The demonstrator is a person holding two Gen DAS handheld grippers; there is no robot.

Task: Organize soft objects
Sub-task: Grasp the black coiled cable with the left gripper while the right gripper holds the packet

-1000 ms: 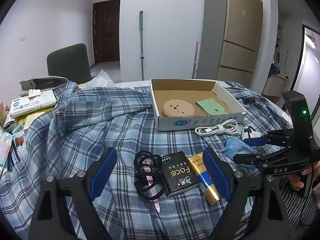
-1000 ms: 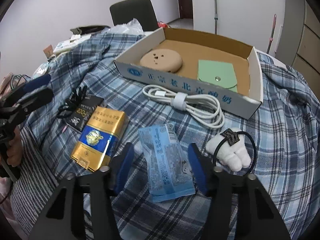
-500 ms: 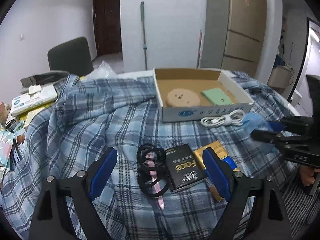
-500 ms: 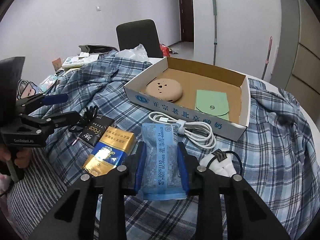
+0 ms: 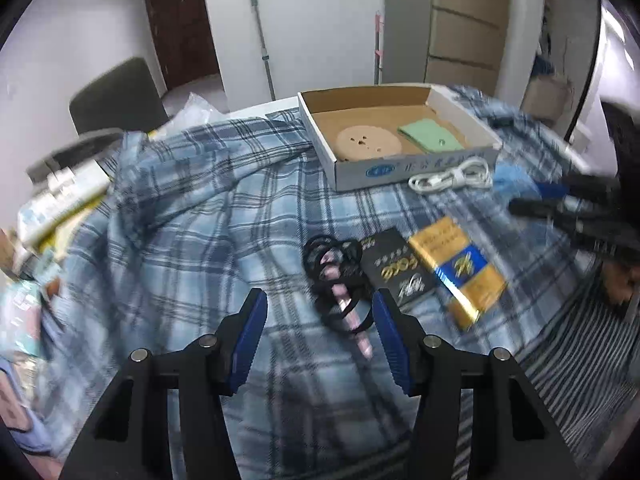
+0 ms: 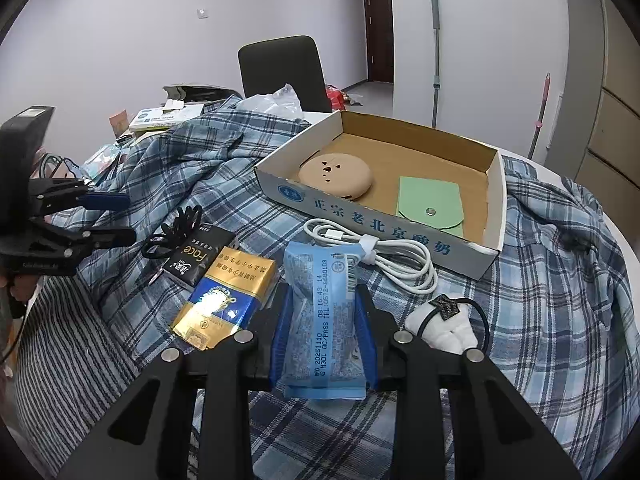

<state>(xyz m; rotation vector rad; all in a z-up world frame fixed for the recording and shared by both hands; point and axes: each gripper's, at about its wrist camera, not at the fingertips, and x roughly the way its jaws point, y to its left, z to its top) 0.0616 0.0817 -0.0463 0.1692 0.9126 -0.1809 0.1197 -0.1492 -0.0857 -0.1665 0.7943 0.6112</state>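
My right gripper [image 6: 324, 312] is shut on a blue soft packet [image 6: 320, 320] and holds it above the plaid cloth, short of the cardboard box [image 6: 360, 212]. The box holds a tan round pad [image 6: 336, 174] and a green pouch [image 6: 430, 204]. My left gripper [image 5: 318, 332] is open and empty, with black hair ties and a pink stick [image 5: 336, 276] lying between its tips. A white plush with a black hair band [image 6: 444, 328] lies right of the packet. In the left wrist view the right gripper [image 5: 560, 204] shows at the right, blurred.
A white cable [image 6: 380, 252] lies along the box front. A black Face pack [image 6: 196, 258] and a gold-blue pack [image 6: 224, 296] lie on the cloth [image 6: 560, 280]. A chair [image 6: 280, 72] stands behind. Books and clutter [image 6: 164, 118] sit at the left edge.
My right gripper closed on the blue packet and lifted it off the cloth. My left gripper narrowed somewhat and shifted left and toward the hair ties.
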